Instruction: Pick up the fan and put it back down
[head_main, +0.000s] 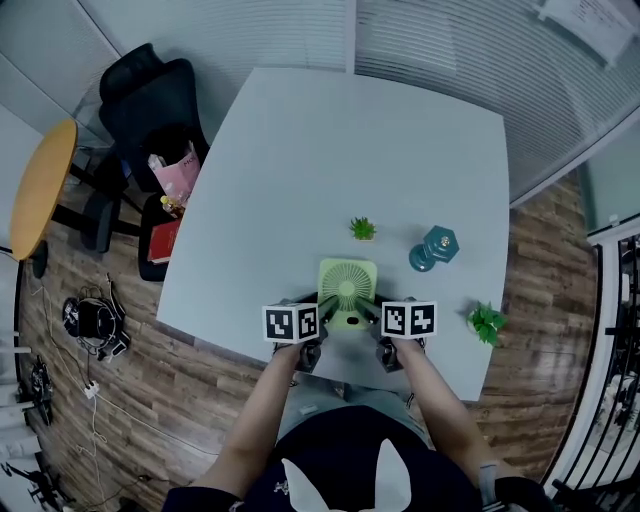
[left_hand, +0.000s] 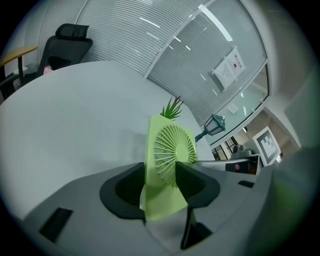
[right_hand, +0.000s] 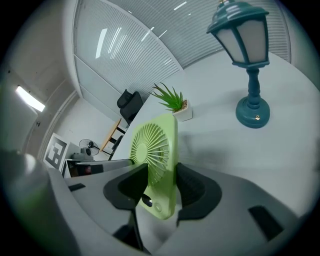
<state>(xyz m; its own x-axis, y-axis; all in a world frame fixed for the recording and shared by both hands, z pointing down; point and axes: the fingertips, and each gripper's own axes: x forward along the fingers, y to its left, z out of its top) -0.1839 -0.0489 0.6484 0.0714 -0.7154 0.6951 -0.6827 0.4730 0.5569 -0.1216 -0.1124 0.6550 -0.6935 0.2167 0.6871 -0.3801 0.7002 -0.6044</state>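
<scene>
The left tongs pinch the lower left side of the green fan, one pad on its flat back and the other against the ribbed grille. The right tongs pinch the lower right side in the same way, with the fan's buttons showing just below the pad on the grille side. Between the two, the fan stands upright and square, its grille facing the person. It is over the near part of the white table, close to the edge. Its rounded bottom corner shows against the body of the right tongs rather than on the table top. The marker cubes on the tongs sit either side of the fan's base.

Just beyond the fan stands a small potted plant in a white pot. To the right of that is a teal lantern lamp, upright on its round foot. A second plant sits near the table's right edge, well apart from the fan.

Off the table's far left corner is a black office chair, and a round wooden top stands further left over the wood floor.
</scene>
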